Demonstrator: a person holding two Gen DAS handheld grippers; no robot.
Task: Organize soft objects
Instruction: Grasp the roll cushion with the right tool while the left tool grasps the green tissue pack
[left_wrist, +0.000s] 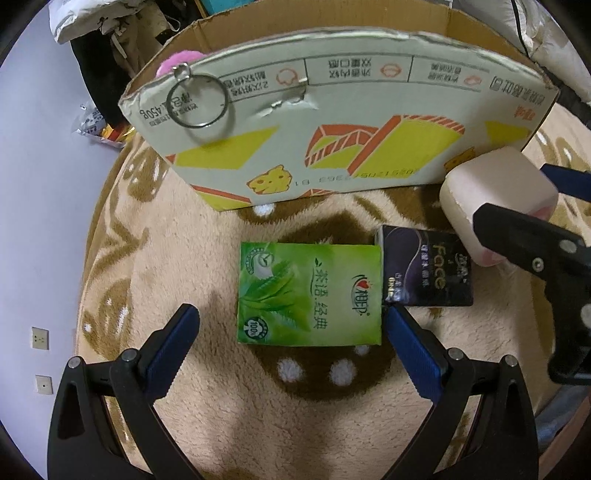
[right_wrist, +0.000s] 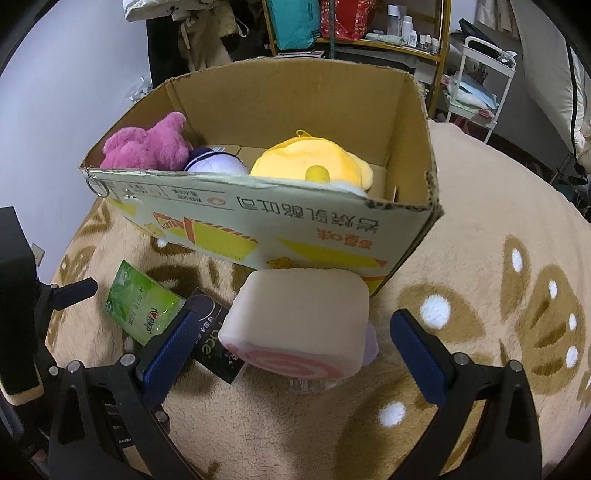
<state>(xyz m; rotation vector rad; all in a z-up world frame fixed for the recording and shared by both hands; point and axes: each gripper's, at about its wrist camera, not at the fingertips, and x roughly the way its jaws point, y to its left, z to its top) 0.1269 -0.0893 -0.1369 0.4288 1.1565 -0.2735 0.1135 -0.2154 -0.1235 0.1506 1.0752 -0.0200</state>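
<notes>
A cardboard box stands on a beige plush blanket; it also shows in the left wrist view. Inside it lie a pink plush, a purple-white plush and a yellow plush. In front of it lie a green tissue pack, a dark tissue pack and a pink roll-cake cushion. My left gripper is open, just short of the green pack. My right gripper is open, its fingers on either side of the cushion, apart from it.
A metal key ring hangs over the box's near left corner. Shelves with bags and bottles and a white cart stand behind the box. A pale wall is at the left.
</notes>
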